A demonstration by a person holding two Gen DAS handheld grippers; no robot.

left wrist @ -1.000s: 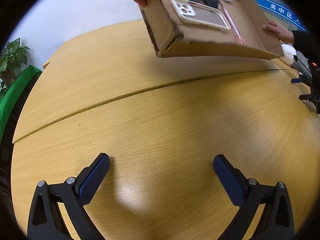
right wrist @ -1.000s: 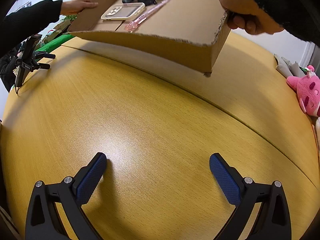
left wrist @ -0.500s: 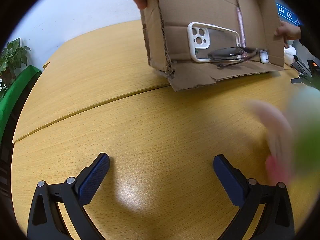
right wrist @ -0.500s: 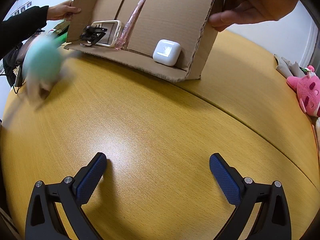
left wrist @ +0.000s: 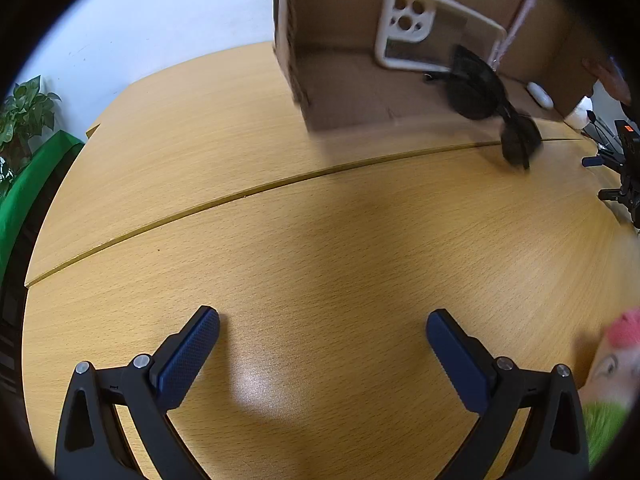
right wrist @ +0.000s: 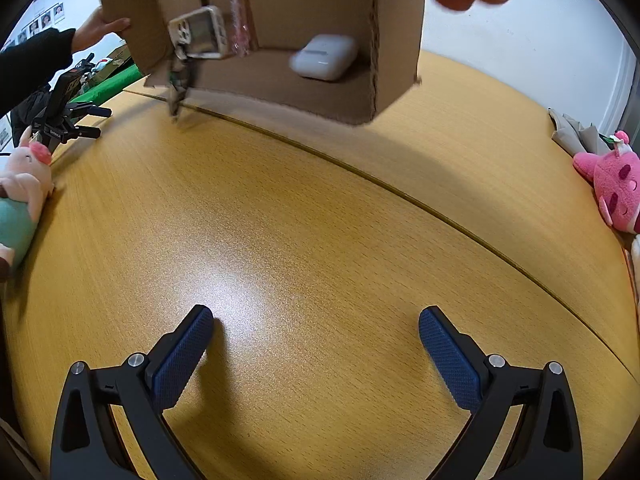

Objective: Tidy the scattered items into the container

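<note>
With both grippers, left (left wrist: 322, 336) and right (right wrist: 316, 332), idle and jaws apart, hands tip the brown cardboard box (right wrist: 304, 16), spilling black sunglasses (left wrist: 490, 100); the white earbud case (right wrist: 324, 56) could tumble off the wooden table (right wrist: 320, 216).

Each view looks forward and down from just behind its own fingers, low over the wooden table (left wrist: 320, 240).

The left wrist view has the left gripper (left wrist: 322, 344) at its bottom edge and faces across the table seam (left wrist: 248, 194) toward a white wall, with a potted plant (left wrist: 24, 112) at far left.

The right wrist view sits equally low behind the right gripper (right wrist: 316, 340), facing a pink plush toy (right wrist: 614, 184) at far right.

Both share the tilted cardboard box (left wrist: 344, 96) (right wrist: 304, 92) held above the table's far side, seen from opposite ends. The blurred plush at the left view's lower right (left wrist: 612, 364) is probably the pig toy (right wrist: 24, 188) at the right view's left edge.
</note>
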